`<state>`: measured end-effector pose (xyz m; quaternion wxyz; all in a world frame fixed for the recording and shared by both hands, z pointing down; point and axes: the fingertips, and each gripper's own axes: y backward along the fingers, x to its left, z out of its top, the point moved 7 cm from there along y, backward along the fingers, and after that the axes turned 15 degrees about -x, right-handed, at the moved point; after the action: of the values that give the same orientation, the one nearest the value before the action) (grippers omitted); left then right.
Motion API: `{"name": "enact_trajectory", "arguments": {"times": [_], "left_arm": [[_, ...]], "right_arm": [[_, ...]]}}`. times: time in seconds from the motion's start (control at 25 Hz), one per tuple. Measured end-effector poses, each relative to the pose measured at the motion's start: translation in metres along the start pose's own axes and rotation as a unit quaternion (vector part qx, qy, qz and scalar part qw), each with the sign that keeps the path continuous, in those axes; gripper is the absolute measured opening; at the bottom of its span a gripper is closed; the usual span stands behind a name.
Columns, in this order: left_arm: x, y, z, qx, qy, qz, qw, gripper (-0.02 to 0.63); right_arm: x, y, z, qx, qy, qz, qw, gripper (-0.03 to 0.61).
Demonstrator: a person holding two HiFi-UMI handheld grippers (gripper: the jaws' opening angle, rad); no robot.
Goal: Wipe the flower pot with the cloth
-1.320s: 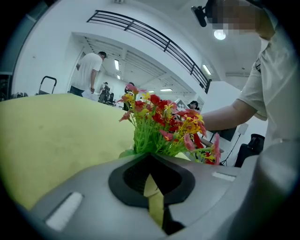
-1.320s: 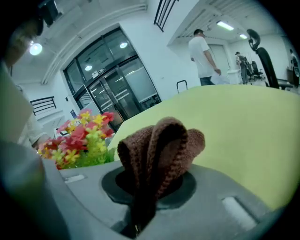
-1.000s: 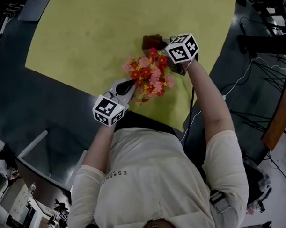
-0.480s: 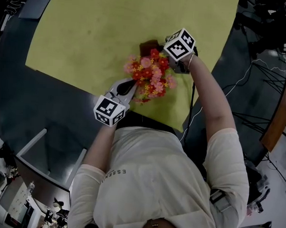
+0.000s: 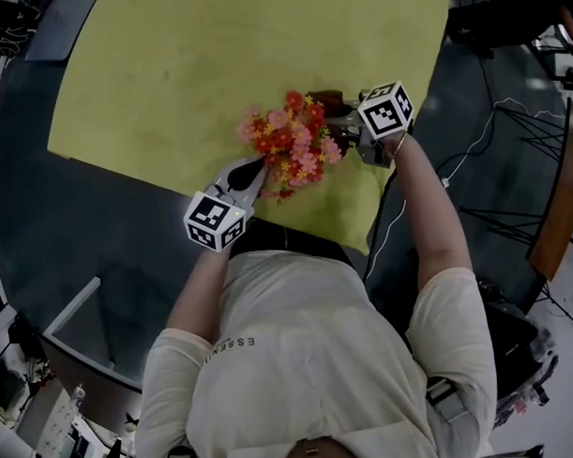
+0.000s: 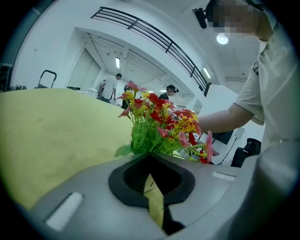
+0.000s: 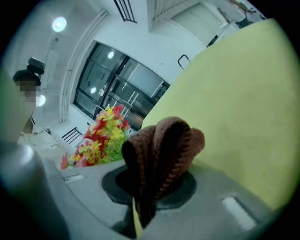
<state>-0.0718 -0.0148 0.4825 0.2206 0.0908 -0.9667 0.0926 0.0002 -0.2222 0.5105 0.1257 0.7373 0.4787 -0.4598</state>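
Red, pink and yellow artificial flowers point(image 5: 285, 143) stand on the yellow-green mat point(image 5: 179, 69); the blooms hide the flower pot beneath them. My left gripper point(image 5: 259, 168) sits at the near left of the bouquet, jaws shut, and I see nothing between them. In the left gripper view the flowers point(image 6: 159, 122) rise just beyond that gripper point(image 6: 151, 164). My right gripper point(image 5: 346, 122) is at the bouquet's right side, shut on a brown knitted cloth point(image 5: 328, 103). In the right gripper view the cloth point(image 7: 161, 150) bulges out of that gripper point(image 7: 140, 192), with the flowers point(image 7: 101, 133) to its left.
The mat lies on a dark round table point(image 5: 71, 216), and its near edge runs just behind my grippers. A cable point(image 5: 399, 218) trails off the mat's right corner. Stands and cables crowd the floor at the right. People stand far off point(image 6: 110, 86).
My right gripper has swung from behind the flowers to their right side and rolled, the brown cloth still in it. The left gripper has stayed in place.
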Motion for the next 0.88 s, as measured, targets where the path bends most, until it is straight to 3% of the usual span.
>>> {"name": "enact_trajectory", "arguments": {"times": [0.2,0.32,0.4,0.56,0.68,0.88], "left_arm": [[0.001,-0.003,0.003,0.014,-0.011,-0.031,0.9994,0.014],[0.003,-0.001,0.004,0.022,-0.028,-0.048,0.9982,0.014],[0.002,0.001,0.009,0.013,-0.041,-0.061,0.9972,0.014],[0.002,0.004,0.028,-0.02,-0.077,-0.075,0.994,0.014],[-0.001,0.013,0.041,-0.042,-0.093,-0.067,0.9925,0.014],[-0.011,0.044,0.052,-0.076,-0.103,-0.047,0.9907,0.014]], "right_arm": [[0.017,0.029,-0.023,-0.049,0.005,-0.061,0.997,0.046],[0.027,0.038,-0.039,-0.07,0.046,-0.139,0.987,0.046],[0.04,0.045,-0.047,-0.096,0.095,-0.214,0.968,0.046],[0.081,0.059,-0.059,-0.164,0.177,-0.342,0.908,0.046],[0.116,0.061,-0.077,-0.207,0.176,-0.4,0.875,0.046],[0.171,0.053,-0.108,-0.281,0.148,-0.446,0.837,0.046]]}}
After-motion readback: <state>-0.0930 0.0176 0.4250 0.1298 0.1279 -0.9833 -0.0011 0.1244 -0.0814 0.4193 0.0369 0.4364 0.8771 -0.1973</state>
